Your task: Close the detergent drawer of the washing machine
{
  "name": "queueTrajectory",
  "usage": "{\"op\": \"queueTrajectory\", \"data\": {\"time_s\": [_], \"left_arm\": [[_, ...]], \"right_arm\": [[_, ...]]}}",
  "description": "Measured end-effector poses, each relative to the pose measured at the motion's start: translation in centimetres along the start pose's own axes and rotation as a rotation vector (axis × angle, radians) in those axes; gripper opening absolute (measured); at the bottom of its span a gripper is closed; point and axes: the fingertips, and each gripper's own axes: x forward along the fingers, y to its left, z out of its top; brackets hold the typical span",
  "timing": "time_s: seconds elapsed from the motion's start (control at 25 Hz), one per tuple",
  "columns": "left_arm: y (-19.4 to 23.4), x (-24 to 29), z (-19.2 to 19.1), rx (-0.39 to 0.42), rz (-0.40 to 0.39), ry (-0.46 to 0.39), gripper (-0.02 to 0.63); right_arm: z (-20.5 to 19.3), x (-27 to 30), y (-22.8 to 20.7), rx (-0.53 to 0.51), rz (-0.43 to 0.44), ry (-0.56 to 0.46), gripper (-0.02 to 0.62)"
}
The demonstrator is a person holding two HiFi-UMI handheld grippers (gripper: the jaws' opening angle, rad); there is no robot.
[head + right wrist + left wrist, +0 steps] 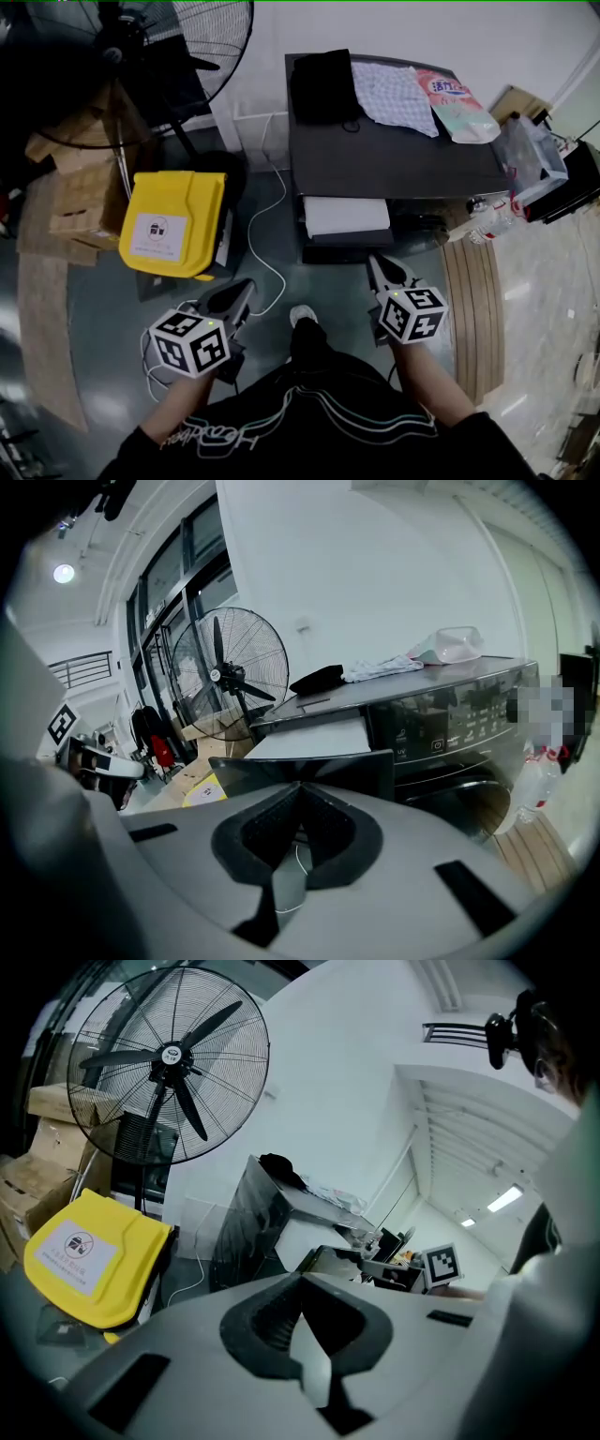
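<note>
The dark washing machine [394, 159] stands ahead of me. Its detergent drawer [345, 217] is pulled out at the machine's front left, white top showing. In the right gripper view the drawer [319, 735] juts out just past the jaws, left of the control panel. My right gripper [376, 262] is shut and empty, hovering just in front of the drawer's right corner without touching it. My left gripper [246, 287] is shut and empty, lower left of the drawer, over the floor. In the left gripper view the machine [246, 1232] lies ahead to the right.
A yellow bin [173, 223] and cardboard boxes [80, 202] sit left of the machine, behind them a large fan [141, 56]. A white cable [267, 253] runs across the floor. Black cloth [322, 86], checked cloth [394, 94] and a pink pack [457, 105] lie on the machine. Wooden boards [473, 300] at right.
</note>
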Motion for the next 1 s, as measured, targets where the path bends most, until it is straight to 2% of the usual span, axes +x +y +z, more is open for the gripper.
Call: {"op": "queueTrajectory", "data": {"time_s": [1.0], "left_arm": [[3.2,3.8,2.8,-0.025,-0.002,0.015,0.025]], "right_arm": [[3.0,4.2,-1.0,-0.018,-0.001,-0.018,0.025]]}}
